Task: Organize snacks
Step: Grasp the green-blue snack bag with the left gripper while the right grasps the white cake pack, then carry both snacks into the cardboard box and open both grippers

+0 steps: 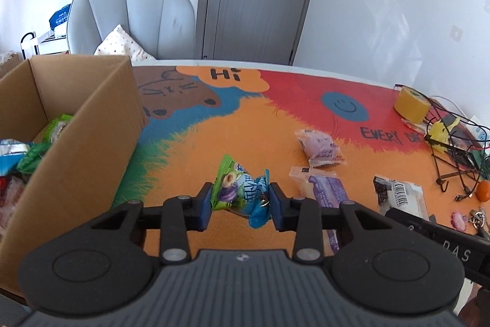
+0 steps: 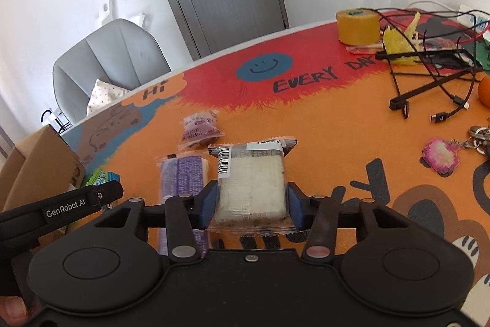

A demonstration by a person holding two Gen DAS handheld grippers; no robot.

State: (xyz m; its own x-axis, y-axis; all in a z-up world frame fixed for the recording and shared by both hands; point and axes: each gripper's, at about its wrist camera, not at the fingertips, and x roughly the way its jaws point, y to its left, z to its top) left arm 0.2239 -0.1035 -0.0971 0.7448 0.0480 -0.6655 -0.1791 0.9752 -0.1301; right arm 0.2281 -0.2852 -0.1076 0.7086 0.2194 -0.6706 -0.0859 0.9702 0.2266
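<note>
Left gripper (image 1: 240,201): jaws narrow, blue pads pressed on both sides of a crumpled green-and-blue snack packet (image 1: 242,192), held above the table mat (image 1: 190,149). Right gripper (image 2: 251,204): jaws at moderate width, clamped on a clear-wrapped pale cake bar (image 2: 252,183) with barcode label.

Left wrist view only: inside of cardboard box (image 1: 76,124) at left, several packets already in it.

Right wrist view only: pink pixel-heart keychain (image 2: 441,155) and USB cable plug (image 2: 439,118).

Both views: purple wafer pack (image 2: 183,176), small purple bun packet (image 2: 200,129), yellow tape roll (image 2: 356,26).
</note>
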